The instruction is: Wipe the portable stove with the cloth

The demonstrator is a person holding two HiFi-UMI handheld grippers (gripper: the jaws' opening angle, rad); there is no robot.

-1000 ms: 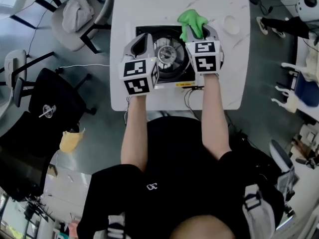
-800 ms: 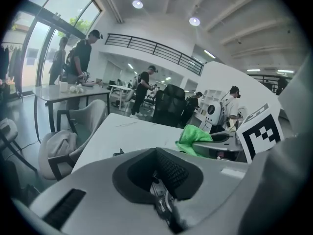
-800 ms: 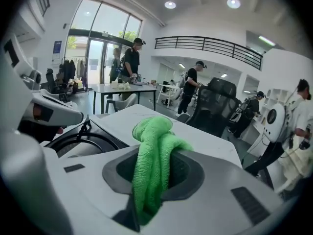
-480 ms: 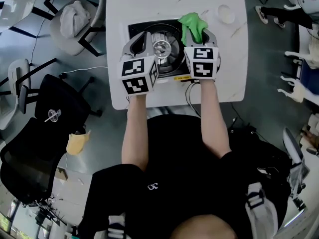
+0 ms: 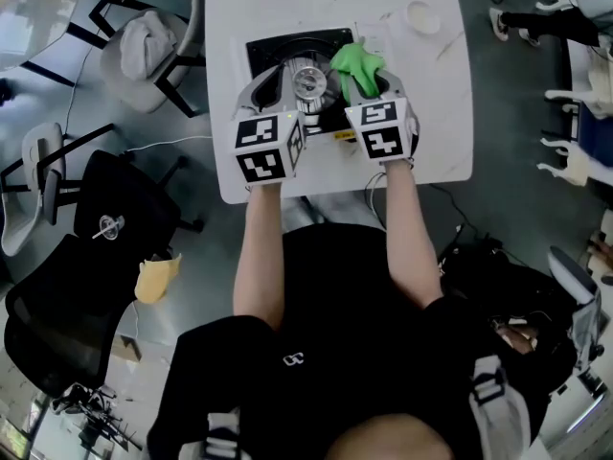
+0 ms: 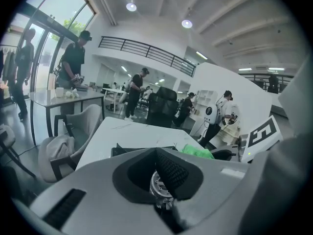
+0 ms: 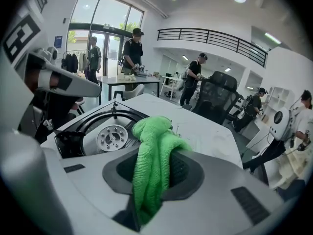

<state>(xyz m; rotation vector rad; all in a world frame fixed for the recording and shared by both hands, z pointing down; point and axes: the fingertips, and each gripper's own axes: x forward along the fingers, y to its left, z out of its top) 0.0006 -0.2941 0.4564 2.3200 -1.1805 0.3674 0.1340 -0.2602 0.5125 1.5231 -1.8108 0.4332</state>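
Note:
A black portable stove [image 5: 273, 51] with a round silver burner [image 5: 308, 82] sits on the white table [image 5: 431, 132]. My right gripper [image 5: 369, 82] is shut on a green cloth [image 5: 354, 63], which lies over the stove's right side just beside the burner. In the right gripper view the cloth [image 7: 154, 160] hangs bunched between the jaws of the right gripper [image 7: 156, 180], with the burner [image 7: 112, 137] to its left. My left gripper [image 5: 276, 73] hovers over the stove's left part, shut with nothing in it. In the left gripper view, the burner [image 6: 159, 185] shows just beyond the left gripper [image 6: 166, 180].
A small white round dish [image 5: 419, 15] rests at the table's far right. A grey chair with a bundle [image 5: 144, 41] and a black office chair [image 5: 105, 218] stand left of the table. Cables hang at the table's near edge. Several people stand in the background.
The right gripper has drawn the green cloth back from the stove's far right corner toward the person, closer to the burner. The left gripper stays over the stove's left side.

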